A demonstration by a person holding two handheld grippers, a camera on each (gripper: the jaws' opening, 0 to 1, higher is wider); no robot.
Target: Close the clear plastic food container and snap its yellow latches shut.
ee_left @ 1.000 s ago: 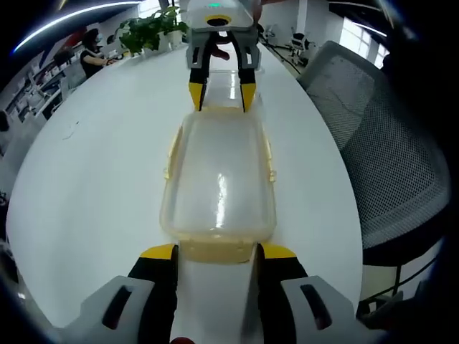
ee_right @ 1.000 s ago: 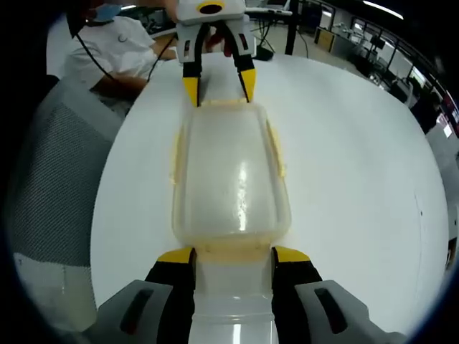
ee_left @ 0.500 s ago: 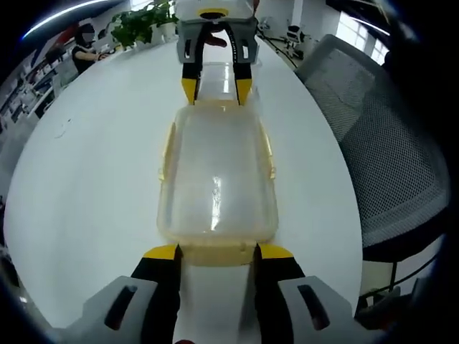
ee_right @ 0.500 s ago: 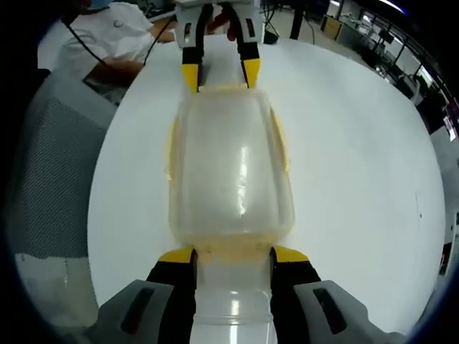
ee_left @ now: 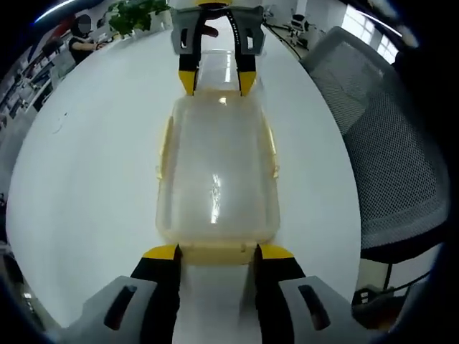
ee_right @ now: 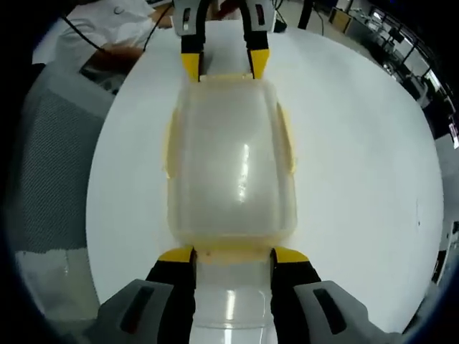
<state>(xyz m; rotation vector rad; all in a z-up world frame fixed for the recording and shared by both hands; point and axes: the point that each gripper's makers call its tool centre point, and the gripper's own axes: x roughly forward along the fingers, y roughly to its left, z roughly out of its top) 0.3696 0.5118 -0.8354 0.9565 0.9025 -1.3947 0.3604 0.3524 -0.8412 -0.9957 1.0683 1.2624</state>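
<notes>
Moved: both grippers have crept in toward the container ends since a second ago, so the far gripper's yellow tips now sit right at the far edge.
Container: clear plastic food container (ee_left: pixel 217 175) lies lid-on in the middle of the white table (ee_left: pixel 86 165), long axis running 6 to 12 o'clock.
Latches: yellow latches (ee_left: pixel 272 154) lie along both long sides; can't tell if they're snapped.
Left gripper: left gripper (ee_left: pixel 214 252) spread wide, tips at the near end at 6 o'clock, gripping nothing.
Right gripper: right gripper (ee_right: pixel 232 255) likewise wide apart at the opposite end.
Chair: mesh chair (ee_left: pixel 394 150) at 3 o'clock in the left gripper view.
</notes>
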